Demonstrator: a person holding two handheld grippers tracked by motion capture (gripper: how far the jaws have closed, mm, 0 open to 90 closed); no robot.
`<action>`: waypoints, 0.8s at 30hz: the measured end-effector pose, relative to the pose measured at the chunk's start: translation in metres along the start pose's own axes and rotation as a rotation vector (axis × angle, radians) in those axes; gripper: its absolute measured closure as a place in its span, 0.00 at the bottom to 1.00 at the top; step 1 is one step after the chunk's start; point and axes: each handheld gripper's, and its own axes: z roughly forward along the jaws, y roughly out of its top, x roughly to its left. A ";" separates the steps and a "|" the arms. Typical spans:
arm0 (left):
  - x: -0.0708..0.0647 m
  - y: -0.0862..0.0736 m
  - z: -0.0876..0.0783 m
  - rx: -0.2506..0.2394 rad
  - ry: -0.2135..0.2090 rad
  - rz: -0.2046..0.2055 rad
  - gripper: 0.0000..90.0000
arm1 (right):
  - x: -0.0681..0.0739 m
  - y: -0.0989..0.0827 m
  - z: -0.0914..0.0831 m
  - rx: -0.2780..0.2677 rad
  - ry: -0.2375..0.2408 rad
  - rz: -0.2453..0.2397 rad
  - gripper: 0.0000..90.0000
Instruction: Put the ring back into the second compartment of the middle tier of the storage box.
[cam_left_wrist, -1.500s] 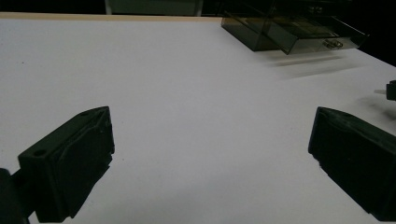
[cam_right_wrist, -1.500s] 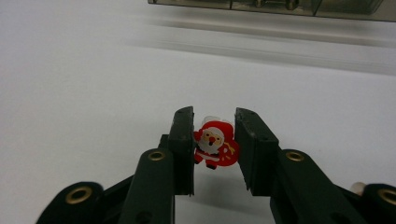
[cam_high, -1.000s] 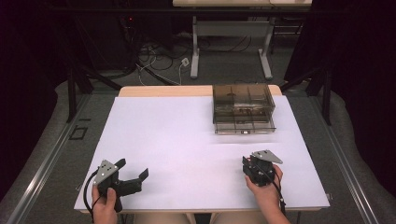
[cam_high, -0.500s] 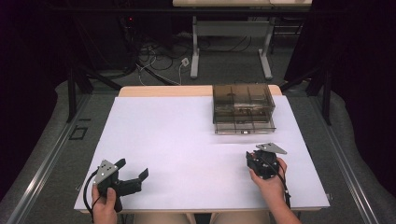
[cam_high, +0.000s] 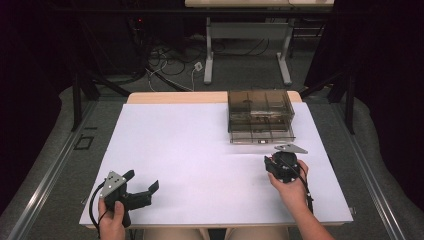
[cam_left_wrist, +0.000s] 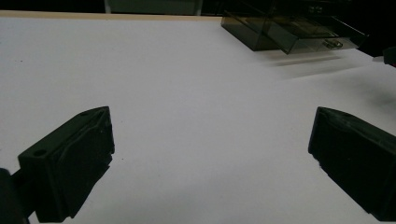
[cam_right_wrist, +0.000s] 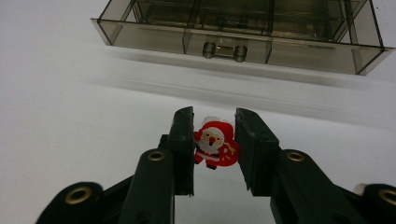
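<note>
A smoky clear drawer box (cam_high: 260, 116) stands at the back right of the white table (cam_high: 200, 150); its bottom drawer (cam_right_wrist: 233, 32) sticks out a little, handle (cam_right_wrist: 222, 50) facing me. My right gripper (cam_right_wrist: 214, 122) hovers just in front of it, shut on a small red and white Santa figure (cam_right_wrist: 214, 142) held between its jaws. From the high view, the right gripper (cam_high: 278, 160) sits close to the box's front. My left gripper (cam_high: 141, 180) rests at the front left, jaws wide open with nothing between them (cam_left_wrist: 210, 126). The box (cam_left_wrist: 289, 28) lies far off to its right.
The table's wooden back edge (cam_high: 175, 97) shows behind the white surface. Beyond it are a desk frame (cam_high: 245, 45) and floor cables (cam_high: 165, 60). Metal rails (cam_high: 45, 170) run along the floor beside the table.
The right hand has carried its gripper forward, closer to the drawer box's front. The left gripper has stayed where it was, open.
</note>
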 end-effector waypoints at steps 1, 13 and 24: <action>0.000 0.000 0.000 0.000 0.000 0.001 0.01 | 0.000 0.001 0.000 -0.001 0.001 0.001 0.76; 0.000 0.000 -0.001 0.003 -0.003 -0.001 0.00 | 0.000 0.028 0.002 0.004 0.024 -0.003 0.76; 0.000 0.000 0.000 0.000 -0.001 0.000 0.00 | -0.001 0.054 0.000 -0.019 0.021 -0.008 0.76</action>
